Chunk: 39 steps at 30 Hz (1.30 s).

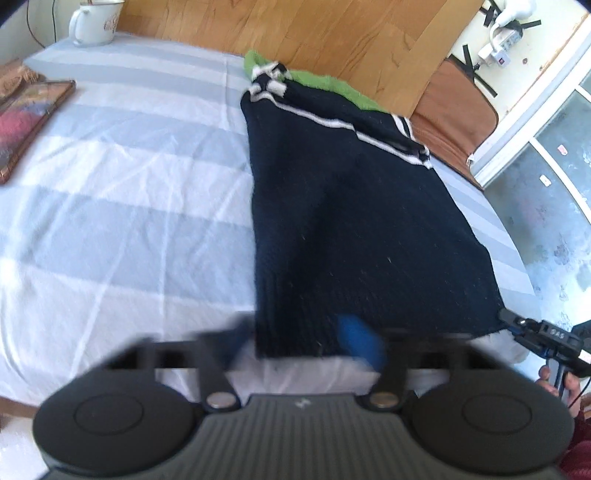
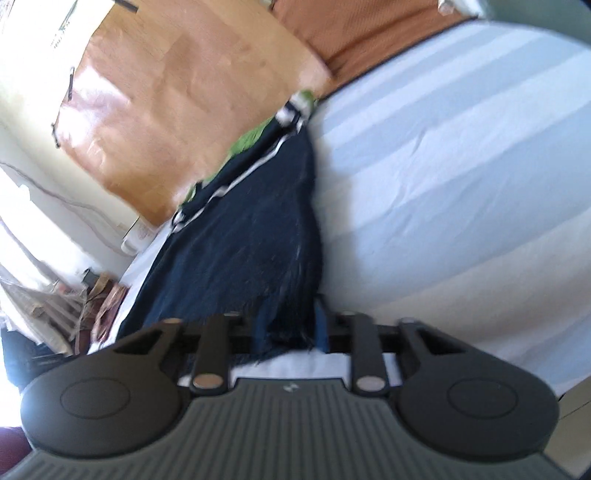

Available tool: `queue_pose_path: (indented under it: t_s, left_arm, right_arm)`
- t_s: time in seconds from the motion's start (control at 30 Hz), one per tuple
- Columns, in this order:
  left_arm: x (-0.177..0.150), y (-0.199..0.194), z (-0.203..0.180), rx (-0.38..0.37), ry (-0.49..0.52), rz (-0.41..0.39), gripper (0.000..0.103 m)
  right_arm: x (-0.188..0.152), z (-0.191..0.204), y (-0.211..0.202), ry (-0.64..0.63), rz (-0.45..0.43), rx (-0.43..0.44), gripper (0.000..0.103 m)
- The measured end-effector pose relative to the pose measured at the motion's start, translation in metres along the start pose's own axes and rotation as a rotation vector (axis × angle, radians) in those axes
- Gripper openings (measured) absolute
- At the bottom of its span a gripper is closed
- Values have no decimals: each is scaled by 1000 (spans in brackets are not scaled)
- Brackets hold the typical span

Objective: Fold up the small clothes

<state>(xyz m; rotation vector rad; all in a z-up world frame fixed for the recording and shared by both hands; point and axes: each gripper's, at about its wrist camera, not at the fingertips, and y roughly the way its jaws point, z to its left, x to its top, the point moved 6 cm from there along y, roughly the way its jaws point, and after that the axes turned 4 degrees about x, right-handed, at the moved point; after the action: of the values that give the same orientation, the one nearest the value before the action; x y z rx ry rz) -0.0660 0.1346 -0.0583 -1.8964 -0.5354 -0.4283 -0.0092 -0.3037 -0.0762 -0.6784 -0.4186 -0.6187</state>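
Note:
A dark navy knit sweater (image 1: 354,206) with white stripes lies lengthwise on the striped bed sheet (image 1: 129,184). A green cloth (image 1: 332,83) shows under its far end. My left gripper (image 1: 306,339) is at the sweater's near hem; its blue pads (image 1: 360,341) are blurred and stand apart around the hem corner. My right gripper (image 1: 517,326) holds the hem's right corner. In the right wrist view the sweater (image 2: 240,243) runs away from my right gripper (image 2: 291,332), whose jaws are closed on the hem edge.
A white mug (image 1: 94,24) stands at the far left corner of the bed. A framed picture (image 1: 26,114) lies at the left edge. A wooden headboard (image 1: 295,33) and a brown cushion (image 1: 454,107) are behind. A power strip (image 1: 506,40) hangs on the wall.

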Motion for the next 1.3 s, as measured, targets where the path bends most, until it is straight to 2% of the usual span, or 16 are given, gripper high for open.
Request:
queue_pose_path:
  t_s: [0.03,0.13,0.3,0.4,0.53,0.7,0.8,0.83,0.87,0.9,0.93,0.97,1.03,1.1,1.17,1.3]
  left_arm:
    - [-2,3,1,28,-7,2,9]
    - [-4,-3,0,45,-13,-22,9]
    - [7,-33,12,-84,-112,-54,9]
    - [30,-43,15,-144,-171,-103,9]
    - [77,-38,19,-192,-260,-139,9]
    - [150,2,23,-133,-316,-135,9]
    - [196,41,29,-58,-359,-127,13]
    - [212,55,33,-10,-374,-138,22]
    - [223,65,37,36,-371,-151,40]
    - [230,73,41,87,-369,-162,48]
    - [232,79,45,124,-377,-161,52]
    - [229,82,50,118,-382,-151,52]
    - [218,81,52,69,-342,-138,57]
    - [202,76,54,82,-316,-131,61]
    - [188,71,47,61,-276,-118,67]
    - [170,64,26,70,-179,-126,67]
  right_arm:
    - [-2,0,1,-9,8,-8,12]
    - [-2,6,-9,-38,-11,-20,9]
    - [17,14,-43,-30,-93,23,9]
    - [40,22,-37,-41,-121,59,9]
    - [83,26,-15,-21,-161,83,9]
    - [148,20,42,-20,-142,58,9]
    - [186,6,96,38,-114,10,10]
    - [197,0,116,47,-115,-13,12]
    - [205,-5,131,19,-125,-58,18]
    - [211,-12,143,-22,-141,-134,37]
    - [214,-20,149,-42,-152,-211,45]
    - [213,-27,150,-42,-159,-244,48]
    - [204,-33,142,-40,-161,-178,48]
    - [192,-40,131,-38,-152,-155,49]
    - [176,-45,123,-16,-128,-125,50]
    - [148,-39,107,-13,-107,-83,52]
